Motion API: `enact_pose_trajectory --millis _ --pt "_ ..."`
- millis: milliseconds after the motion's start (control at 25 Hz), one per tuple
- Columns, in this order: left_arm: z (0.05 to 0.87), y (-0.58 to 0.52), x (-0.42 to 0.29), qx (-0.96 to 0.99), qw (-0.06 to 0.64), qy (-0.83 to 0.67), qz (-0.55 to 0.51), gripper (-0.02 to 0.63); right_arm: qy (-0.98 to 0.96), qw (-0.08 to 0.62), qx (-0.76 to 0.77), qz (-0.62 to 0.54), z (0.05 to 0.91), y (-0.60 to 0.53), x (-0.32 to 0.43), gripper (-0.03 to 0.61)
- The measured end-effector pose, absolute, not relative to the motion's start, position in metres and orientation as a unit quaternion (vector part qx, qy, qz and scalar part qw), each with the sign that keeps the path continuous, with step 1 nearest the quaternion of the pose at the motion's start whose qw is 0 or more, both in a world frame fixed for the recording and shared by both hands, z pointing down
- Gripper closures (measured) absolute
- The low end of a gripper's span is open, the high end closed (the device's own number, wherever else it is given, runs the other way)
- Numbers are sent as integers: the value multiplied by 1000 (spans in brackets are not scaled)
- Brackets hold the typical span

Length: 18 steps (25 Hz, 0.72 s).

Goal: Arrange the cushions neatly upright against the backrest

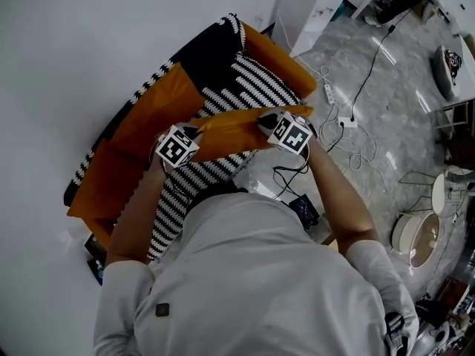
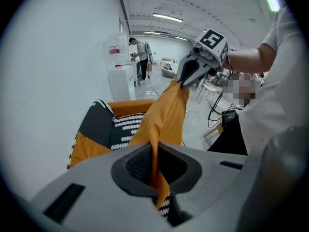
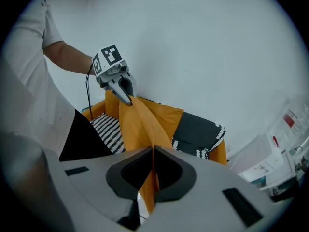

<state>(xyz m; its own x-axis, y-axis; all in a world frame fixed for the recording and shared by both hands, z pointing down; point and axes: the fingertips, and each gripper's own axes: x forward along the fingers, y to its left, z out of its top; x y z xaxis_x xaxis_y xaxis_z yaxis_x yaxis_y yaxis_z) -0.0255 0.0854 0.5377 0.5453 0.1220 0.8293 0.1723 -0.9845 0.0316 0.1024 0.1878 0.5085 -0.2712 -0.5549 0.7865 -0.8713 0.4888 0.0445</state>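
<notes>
**Orange cushion pinched at both ends above the sofa**

Head view: you hold the orange cushion (image 1: pixel 231 130) stretched between your left claw (image 1: pixel 190 136) and right claw (image 1: pixel 269 122), one at each end. It hangs over the striped seat of the sofa (image 1: pixel 148 117), in front of the orange backrest. The sofa stands against the white wall (image 1: pixel 89 35). Cables (image 1: pixel 349 117) lie on the floor to the right.

Left gripper view: your left claw (image 2: pixel 154 170) is pressed together on a fold of the cushion (image 2: pixel 164 115). The fabric runs up to the right claw (image 2: pixel 186 79), which grips its far corner.

Right gripper view: your right claw (image 3: pixel 153 170) pinches the cushion's (image 3: pixel 140 124) orange edge. The left claw (image 3: pixel 126 98) bites the opposite corner, with the sofa (image 3: pixel 198 129) behind.
</notes>
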Motion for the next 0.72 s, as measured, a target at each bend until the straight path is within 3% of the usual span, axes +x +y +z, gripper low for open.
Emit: enact_pose_trajectory --millis 720 --pt "556 -19 29 -877 11 -84 -472 591 -763 406 455 216 525 79 164 548"
